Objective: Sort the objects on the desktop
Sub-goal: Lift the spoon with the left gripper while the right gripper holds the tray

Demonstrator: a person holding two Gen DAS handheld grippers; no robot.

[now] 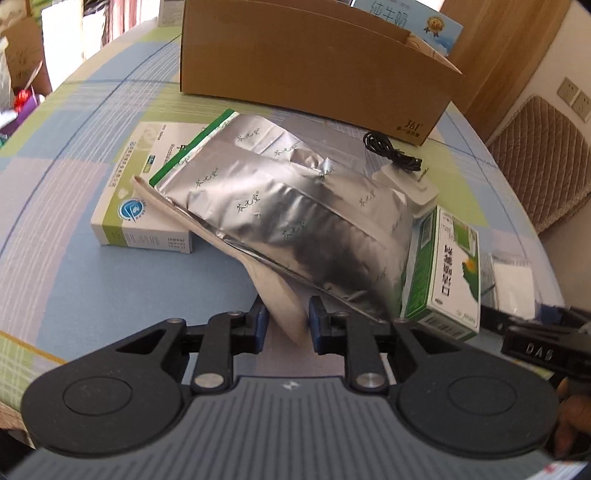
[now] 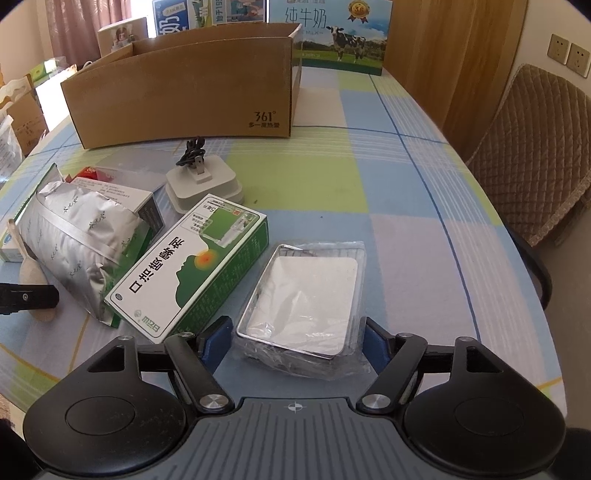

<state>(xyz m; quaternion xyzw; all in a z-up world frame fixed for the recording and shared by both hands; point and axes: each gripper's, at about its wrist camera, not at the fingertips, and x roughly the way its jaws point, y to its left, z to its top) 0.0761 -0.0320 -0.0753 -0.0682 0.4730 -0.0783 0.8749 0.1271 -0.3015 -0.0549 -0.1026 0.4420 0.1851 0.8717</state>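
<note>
Left gripper [image 1: 286, 325] clamping beige wooden spoon [image 1: 236, 251] bowl, handle running toward 10 o'clock under silver foil pouch [image 1: 295, 214]. Right gripper [image 2: 293, 339] standing released, straddling plastic-wrapped metal tin [image 2: 306, 302] at 12 o'clock.

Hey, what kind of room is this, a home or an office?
Probably a home dining room: a checked tablecloth covers the table, a padded chair stands beside it, and milk cartons sit at the far end.
</note>
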